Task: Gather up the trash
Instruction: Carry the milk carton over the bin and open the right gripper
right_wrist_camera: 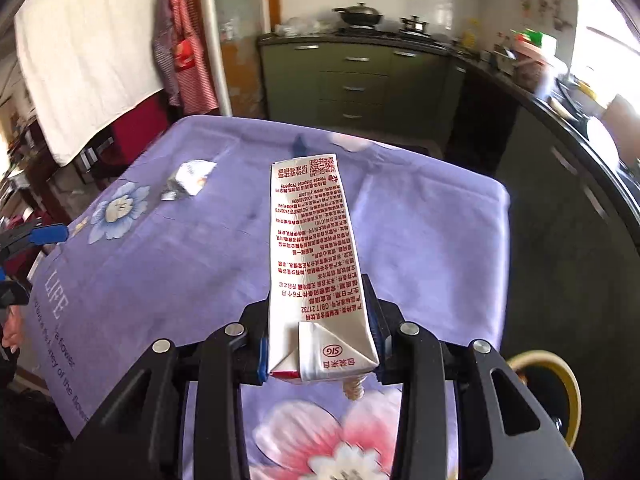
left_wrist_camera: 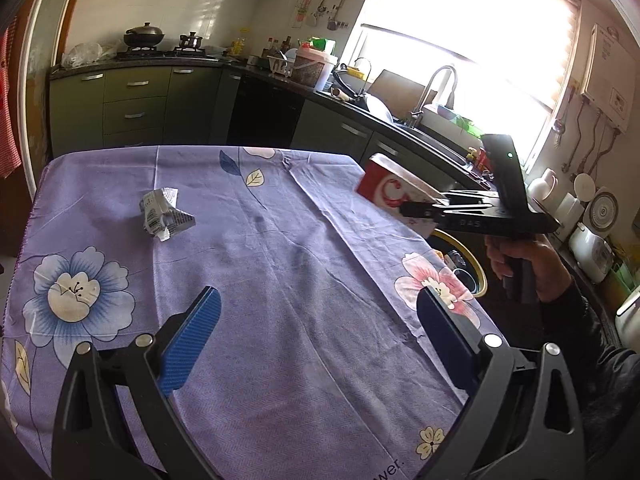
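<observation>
Looked down on a table (left_wrist_camera: 280, 260) draped in a purple floral cloth, stretching beneath and ahead of both pairs of fingers. Made out green kitchen cabinets (left_wrist_camera: 136, 104) far beyond the left fingertips, past the table's far edge, with pots on the stove above them. Spotted a yellow-rimmed bin (left_wrist_camera: 476, 264) on the floor off the table's edge, to the right of the left fingers and below the right gripper (left_wrist_camera: 420, 208); in the right wrist view, found the same bin low and to the right of the right fingers, only part of its rim showing.

Found the left gripper (left_wrist_camera: 320, 296) hovering over the cloth with its blue-padded fingers (left_wrist_camera: 192, 332) spread wide apart and nothing between them. Found the right gripper raised above the table's right edge, gripped from below by the person's hand (left_wrist_camera: 524, 264).

Saw a drink carton (right_wrist_camera: 312, 248), silver with red print, clamped at its base between the right fingers and pointing forward past the fingertips, clear of the cloth. From the left wrist view, caught its red-and-white face up and to the right of the left fingers.

Noticed a crumpled, flattened carton (left_wrist_camera: 164, 212) lying on the cloth, well ahead of the left fingertips and to their left, apart from both grippers.
</observation>
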`<state>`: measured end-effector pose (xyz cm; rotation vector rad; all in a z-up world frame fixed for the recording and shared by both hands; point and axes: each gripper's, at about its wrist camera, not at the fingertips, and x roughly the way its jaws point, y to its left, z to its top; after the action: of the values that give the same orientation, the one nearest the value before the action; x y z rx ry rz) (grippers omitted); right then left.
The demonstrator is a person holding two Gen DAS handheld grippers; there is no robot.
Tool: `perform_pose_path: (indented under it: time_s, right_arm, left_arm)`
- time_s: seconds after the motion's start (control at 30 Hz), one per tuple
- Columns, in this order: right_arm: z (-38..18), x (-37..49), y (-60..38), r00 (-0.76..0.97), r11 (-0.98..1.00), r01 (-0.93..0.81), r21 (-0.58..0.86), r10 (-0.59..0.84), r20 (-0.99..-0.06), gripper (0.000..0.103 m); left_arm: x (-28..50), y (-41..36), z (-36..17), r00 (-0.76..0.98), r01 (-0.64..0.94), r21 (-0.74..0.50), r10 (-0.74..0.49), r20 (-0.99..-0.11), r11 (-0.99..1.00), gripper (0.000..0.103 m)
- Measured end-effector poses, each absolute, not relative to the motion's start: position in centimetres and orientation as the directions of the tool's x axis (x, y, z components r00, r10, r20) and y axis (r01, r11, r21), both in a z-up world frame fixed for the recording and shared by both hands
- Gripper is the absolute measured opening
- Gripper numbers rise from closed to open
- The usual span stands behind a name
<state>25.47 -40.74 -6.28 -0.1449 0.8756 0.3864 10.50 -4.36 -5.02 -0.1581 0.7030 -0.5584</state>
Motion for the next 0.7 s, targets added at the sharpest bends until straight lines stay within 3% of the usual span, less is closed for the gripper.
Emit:
perform_pose_path:
  time_s: [0.27, 0.5, 0.57, 0.7]
  right_arm:
    - [-10.0, 23.5, -57.3, 0.542, 0.999, 0.033, 0.008, -0.011, -0.840, 0.036]
    - [-13.8, 25.0, -62.3, 0.469, 0.985, 0.173, 0.004, -0.079, -0.880, 0.038]
    - [-13.9, 24.9, -63.3, 0.485, 0.975, 0.223, 0.014, -0.098, -0.869, 0.068]
    - [-12.0, 22.6, -63.1, 0.553, 0.963, 0.252, 0.091, -0.066, -0.831, 0.069]
  left_arm:
    - [10.8, -7.0, -5.1, 0.588, 0.482, -0.307, -0.562, -0.581, 0.821, 0.094]
    - [10.9, -7.8, -4.8, 0.581, 0.497, -0.290, -0.562, -0.589, 0.818, 0.094]
    - [11.0, -7.7, -4.8, 0.580, 0.493, -0.292, -0.560, -0.591, 0.819, 0.094]
    - [11.1, -7.3, -4.9, 0.585, 0.479, -0.288, -0.546, -0.599, 0.829, 0.094]
